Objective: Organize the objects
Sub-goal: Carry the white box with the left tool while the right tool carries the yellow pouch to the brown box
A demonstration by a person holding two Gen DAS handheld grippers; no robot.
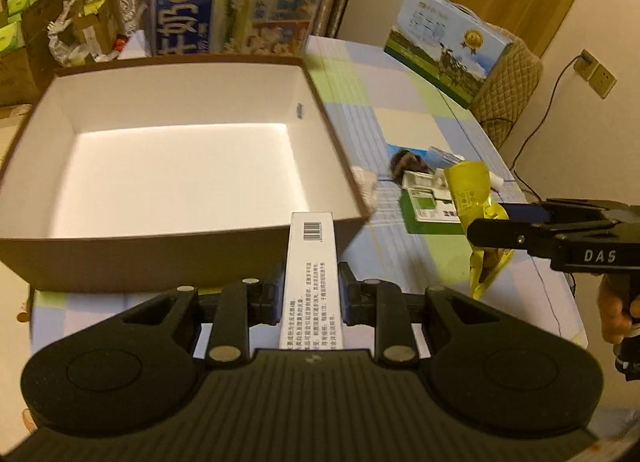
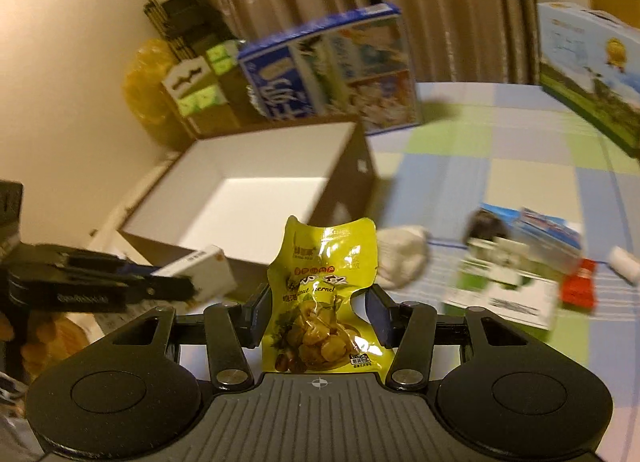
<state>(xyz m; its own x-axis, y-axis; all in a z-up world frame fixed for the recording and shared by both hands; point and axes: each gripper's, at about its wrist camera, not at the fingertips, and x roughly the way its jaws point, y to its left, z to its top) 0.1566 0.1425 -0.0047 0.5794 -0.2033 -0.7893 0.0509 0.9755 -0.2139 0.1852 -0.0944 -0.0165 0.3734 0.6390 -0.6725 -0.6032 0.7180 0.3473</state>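
Observation:
My left gripper (image 1: 311, 294) is shut on a long white carton (image 1: 311, 282) with a barcode and small print; its far end reaches over the near wall of an open brown box (image 1: 140, 258) with a white, empty inside. My right gripper (image 2: 317, 312) is shut on a yellow-green snack pouch (image 2: 320, 294) held upright. From the left wrist view the right gripper (image 1: 496, 230) and its pouch (image 1: 476, 190) hang to the right of the box. In the right wrist view the left gripper (image 2: 176, 286) with the white carton (image 2: 200, 274) is at the box's (image 2: 348, 182) near corner.
On the checked tablecloth (image 1: 400, 118) right of the box lie a green and white packet (image 1: 428, 210), a dark item (image 1: 408, 162), a white cloth lump (image 2: 400, 262), a red item (image 2: 578, 286) and a blue packet (image 2: 548, 234). Two milk cartons (image 1: 236, 10) (image 1: 444, 46) stand behind.

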